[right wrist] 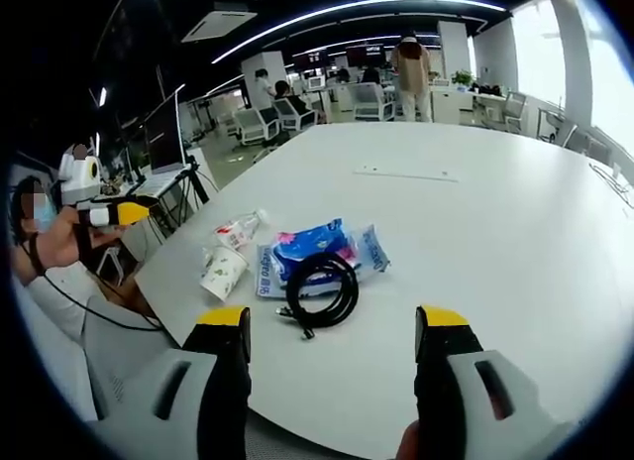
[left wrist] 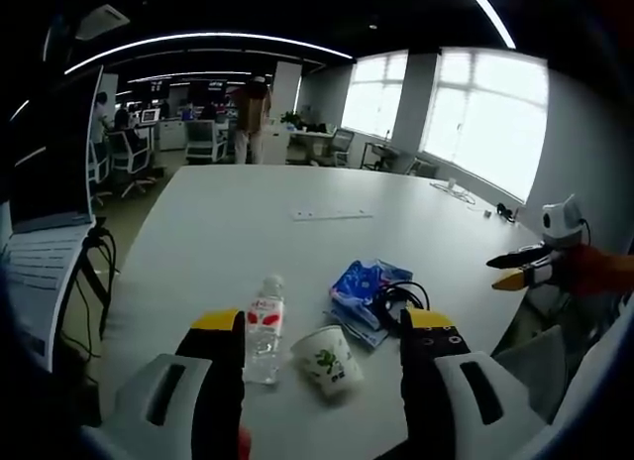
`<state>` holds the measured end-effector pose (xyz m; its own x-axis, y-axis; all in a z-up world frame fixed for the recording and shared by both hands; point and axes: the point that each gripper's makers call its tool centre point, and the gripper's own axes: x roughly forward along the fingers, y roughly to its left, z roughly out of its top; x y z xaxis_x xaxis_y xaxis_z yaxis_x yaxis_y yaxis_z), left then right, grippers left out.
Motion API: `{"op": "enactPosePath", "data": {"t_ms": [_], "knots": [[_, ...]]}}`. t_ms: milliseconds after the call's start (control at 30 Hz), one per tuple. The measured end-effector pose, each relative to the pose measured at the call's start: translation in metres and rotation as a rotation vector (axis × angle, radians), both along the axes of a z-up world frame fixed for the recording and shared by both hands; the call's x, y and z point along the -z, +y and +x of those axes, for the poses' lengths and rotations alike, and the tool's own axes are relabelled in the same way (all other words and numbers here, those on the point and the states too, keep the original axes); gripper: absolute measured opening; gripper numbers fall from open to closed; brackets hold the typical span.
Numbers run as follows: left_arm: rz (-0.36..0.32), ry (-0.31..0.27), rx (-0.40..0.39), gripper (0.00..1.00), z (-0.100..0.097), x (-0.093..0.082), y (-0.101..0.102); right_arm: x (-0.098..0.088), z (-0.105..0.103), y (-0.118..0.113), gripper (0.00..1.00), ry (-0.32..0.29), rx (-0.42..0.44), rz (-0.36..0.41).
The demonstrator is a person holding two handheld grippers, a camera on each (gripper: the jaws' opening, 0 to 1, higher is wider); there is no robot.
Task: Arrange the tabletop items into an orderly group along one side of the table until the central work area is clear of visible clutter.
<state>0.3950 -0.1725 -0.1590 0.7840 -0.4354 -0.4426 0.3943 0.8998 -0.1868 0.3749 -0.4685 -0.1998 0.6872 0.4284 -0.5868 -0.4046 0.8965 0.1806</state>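
1. In the left gripper view, the left gripper (left wrist: 323,326) has its yellow-tipped jaws spread wide, holding nothing, just above the near table edge.
2. Between those jaws lie a clear plastic water bottle with a red label (left wrist: 264,326) and a tipped white paper cup (left wrist: 328,361), close beside each other.
3. Right of the cup, a blue-and-white plastic packet (left wrist: 359,287) lies under a coiled black cable (left wrist: 398,294).
4. In the right gripper view, the right gripper (right wrist: 333,326) also stands wide and empty, near the cable coil.
5. Far across the white oval table (right wrist: 495,212) lies a flat white strip (right wrist: 406,173).

On the desk (right wrist: 515,242), a cable (right wrist: 322,287) lies partly on a packet (right wrist: 317,247); cup (right wrist: 222,272) and bottle (right wrist: 238,230) lie beside the packet.
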Motion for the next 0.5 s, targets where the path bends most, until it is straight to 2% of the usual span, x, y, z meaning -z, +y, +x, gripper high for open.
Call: {"op": "enactPosePath", "data": {"t_ms": [500], "knots": [[0.024, 0.006, 0.022, 0.63, 0.0058, 0.0040, -0.0026, -0.0001, -0.0011, 0.0027, 0.67, -0.001, -0.007, 0.001]]}}
